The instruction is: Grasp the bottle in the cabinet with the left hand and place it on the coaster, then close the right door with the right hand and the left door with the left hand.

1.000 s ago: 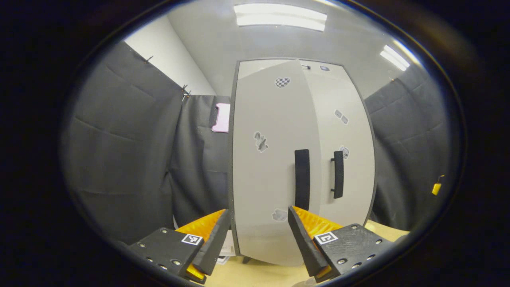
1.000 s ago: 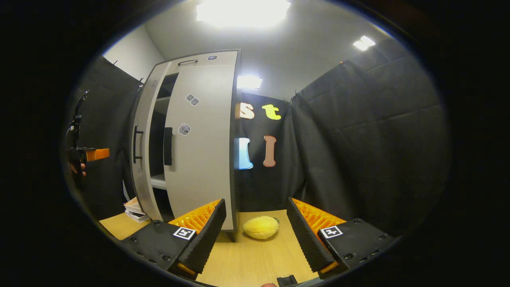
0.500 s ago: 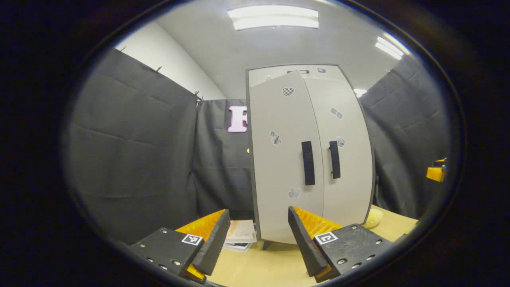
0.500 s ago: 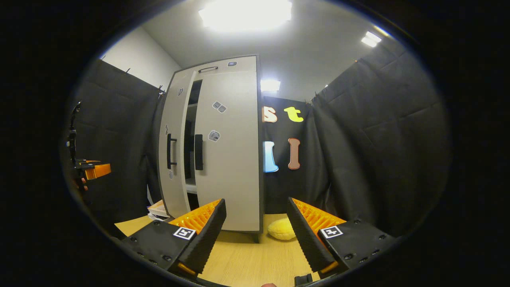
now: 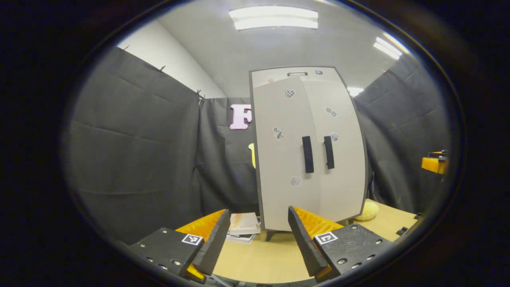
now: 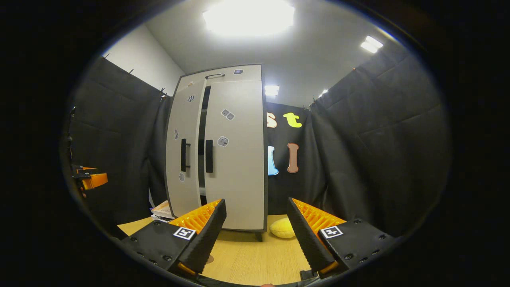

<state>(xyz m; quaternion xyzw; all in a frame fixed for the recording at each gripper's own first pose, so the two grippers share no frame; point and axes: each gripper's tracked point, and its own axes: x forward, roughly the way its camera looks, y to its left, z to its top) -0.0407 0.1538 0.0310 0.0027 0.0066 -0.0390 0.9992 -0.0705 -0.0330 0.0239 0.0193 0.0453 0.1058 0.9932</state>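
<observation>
1. The cabinet [image 6: 217, 147] is the big thing here, standing on the wooden table [image 6: 247, 259]. From the right gripper view there's a dark slit between the left door [image 6: 184, 151] and right door [image 6: 235, 151], so they look pushed to but maybe not fully seated.
2. From the left gripper view the two doors look nearly flush, handles [image 5: 306, 154] side by side.
3. Left gripper [image 5: 258, 235] and right gripper [image 6: 257, 233] both hang spread apart with nothing between the fingers, well back from the cabinet.
4. Bottle and coaster: can't tell where they sit from these frames.
5. If that gap is real, I'd press flat on the left door near its handle edge, gently, so the cabinet doesn't rock.
6. Small stuff: a stack of booklets [image 5: 244, 224] left of the cabinet's foot and a yellow plush thing [image 6: 282, 228] to its right.
</observation>
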